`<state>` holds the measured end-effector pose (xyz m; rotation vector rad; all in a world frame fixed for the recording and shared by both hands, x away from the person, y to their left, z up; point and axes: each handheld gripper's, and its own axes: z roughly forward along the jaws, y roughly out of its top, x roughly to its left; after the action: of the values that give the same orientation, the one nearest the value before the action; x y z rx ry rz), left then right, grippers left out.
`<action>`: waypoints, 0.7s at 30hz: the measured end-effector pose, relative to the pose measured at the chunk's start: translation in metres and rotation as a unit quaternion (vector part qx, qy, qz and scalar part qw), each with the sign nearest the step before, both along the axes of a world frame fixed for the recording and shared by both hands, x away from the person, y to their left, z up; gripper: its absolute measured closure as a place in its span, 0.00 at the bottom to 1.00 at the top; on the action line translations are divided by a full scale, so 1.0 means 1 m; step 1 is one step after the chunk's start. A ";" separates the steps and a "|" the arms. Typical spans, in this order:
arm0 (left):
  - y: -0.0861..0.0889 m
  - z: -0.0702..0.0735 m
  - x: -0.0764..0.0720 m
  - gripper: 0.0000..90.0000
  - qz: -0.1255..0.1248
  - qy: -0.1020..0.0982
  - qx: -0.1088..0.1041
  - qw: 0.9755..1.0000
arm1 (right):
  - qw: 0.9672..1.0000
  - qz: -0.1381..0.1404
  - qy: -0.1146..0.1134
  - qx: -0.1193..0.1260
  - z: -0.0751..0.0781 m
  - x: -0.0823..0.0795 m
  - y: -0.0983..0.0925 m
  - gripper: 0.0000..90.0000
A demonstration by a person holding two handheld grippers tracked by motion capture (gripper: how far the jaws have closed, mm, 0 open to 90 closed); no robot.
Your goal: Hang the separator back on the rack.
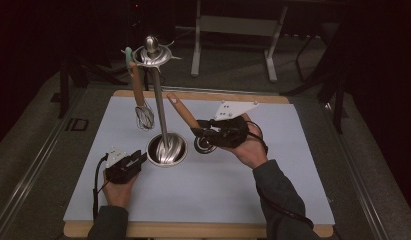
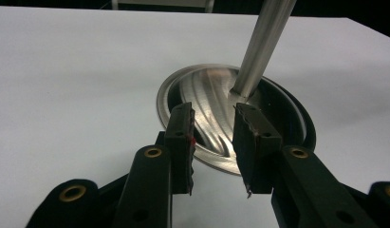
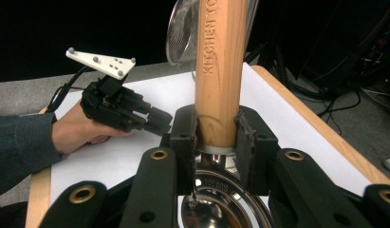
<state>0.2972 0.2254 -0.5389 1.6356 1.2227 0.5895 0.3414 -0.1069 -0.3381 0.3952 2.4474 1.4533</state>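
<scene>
My right gripper [image 3: 216, 137] has its jaws clamped on the wooden handle [image 3: 220, 71] of a ladle [image 1: 204, 144], tilted above the desk [image 1: 218, 190]. My left gripper [image 2: 214, 142] rests empty, jaws apart, at the utensil stand's base [image 2: 216, 95].

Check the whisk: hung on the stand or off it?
Hung. The whisk dangles by its wooden handle from the stand's top ring, wires downward, clear of the table.

The high view looks down on the white table [image 1: 243, 190]; both gripper views sit close above that table.
</scene>
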 end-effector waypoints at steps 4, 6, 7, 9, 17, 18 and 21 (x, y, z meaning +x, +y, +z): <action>0.000 0.000 0.000 0.76 0.000 0.000 0.000 1.000 | 1.000 0.001 -0.005 -0.001 0.003 0.000 0.000 0.79; 0.000 0.000 0.000 0.76 0.000 0.001 0.000 1.000 | 1.000 0.001 -0.010 -0.003 0.007 0.000 0.000 0.79; 0.000 0.000 0.000 0.76 0.000 0.001 0.000 1.000 | 1.000 0.001 -0.010 -0.003 0.007 0.000 0.000 0.79; 0.000 0.000 0.000 0.76 0.000 0.001 -0.001 1.000 | 1.000 0.001 -0.013 0.000 0.009 0.000 -0.001 0.79; 0.000 0.000 0.000 0.76 0.000 0.000 0.000 1.000 | 1.000 0.002 -0.013 0.002 0.013 0.001 0.000 0.79; 0.000 0.000 0.000 0.76 0.000 0.000 0.000 1.000 | 1.000 0.002 -0.015 0.003 0.015 0.001 0.000 0.79; 0.000 0.000 0.000 0.76 0.000 0.000 0.000 1.000 | 1.000 0.002 -0.017 0.005 0.017 0.002 0.000 0.79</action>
<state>0.2972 0.2253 -0.5388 1.6356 1.2225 0.5911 0.3430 -0.1065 -0.3210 0.3648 2.4177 1.4624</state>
